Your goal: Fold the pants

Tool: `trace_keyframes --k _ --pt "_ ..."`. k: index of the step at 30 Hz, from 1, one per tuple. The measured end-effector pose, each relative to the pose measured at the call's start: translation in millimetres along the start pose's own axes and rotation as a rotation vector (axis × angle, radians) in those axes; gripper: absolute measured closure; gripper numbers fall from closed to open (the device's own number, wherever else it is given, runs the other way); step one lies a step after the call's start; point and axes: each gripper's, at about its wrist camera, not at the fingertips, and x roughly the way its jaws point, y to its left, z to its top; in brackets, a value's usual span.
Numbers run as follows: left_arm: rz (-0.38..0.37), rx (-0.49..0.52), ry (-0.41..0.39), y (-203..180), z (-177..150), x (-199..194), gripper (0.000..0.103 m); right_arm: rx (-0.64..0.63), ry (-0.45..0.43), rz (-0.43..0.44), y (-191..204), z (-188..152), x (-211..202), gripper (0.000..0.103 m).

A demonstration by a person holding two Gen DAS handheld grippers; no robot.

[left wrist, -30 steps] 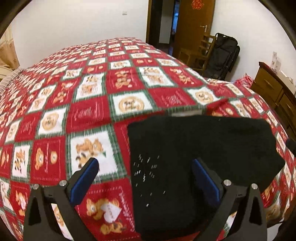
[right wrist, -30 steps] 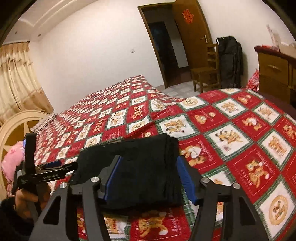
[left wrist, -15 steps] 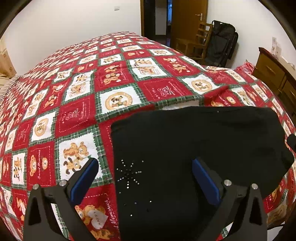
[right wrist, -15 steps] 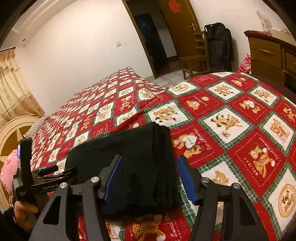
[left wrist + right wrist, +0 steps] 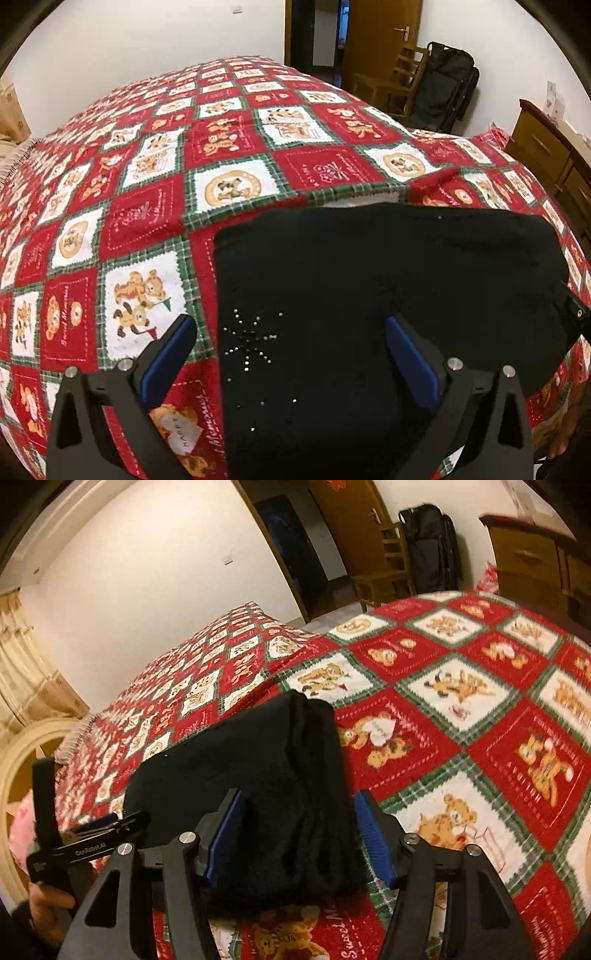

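Pants (image 5: 388,295), black and folded into a thick block, lie flat on the red and green teddy bear bedspread (image 5: 229,147) near its front edge. Little shiny beads sit on one corner of the cloth. Left gripper (image 5: 288,354) hangs above that corner with its blue jaws wide apart, one over the blanket and one over the black cloth, pinching nothing. Right gripper (image 5: 299,834) sits at the other end, its blue pads on each side of the stacked folds; the pads look just beside the cloth, but I cannot tell if they squeeze it
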Motion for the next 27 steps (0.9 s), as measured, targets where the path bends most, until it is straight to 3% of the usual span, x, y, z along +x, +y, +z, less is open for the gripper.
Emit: trace_keyframes --k 6,16,27 --pt "-0.090 -0.105 0.033 14 -6 9 0.000 0.013 0.020 0.028 -4 -5 -6 0.040" --pt "-0.123 -0.082 0.015 15 -11 7 0.000 -0.002 -0.016 -0.020 0 3 -7 0.040" --pt "-0.128 -0.081 0.024 17 -10 7 0.000 0.061 -0.010 0.036 -3 -6 4 0.037"
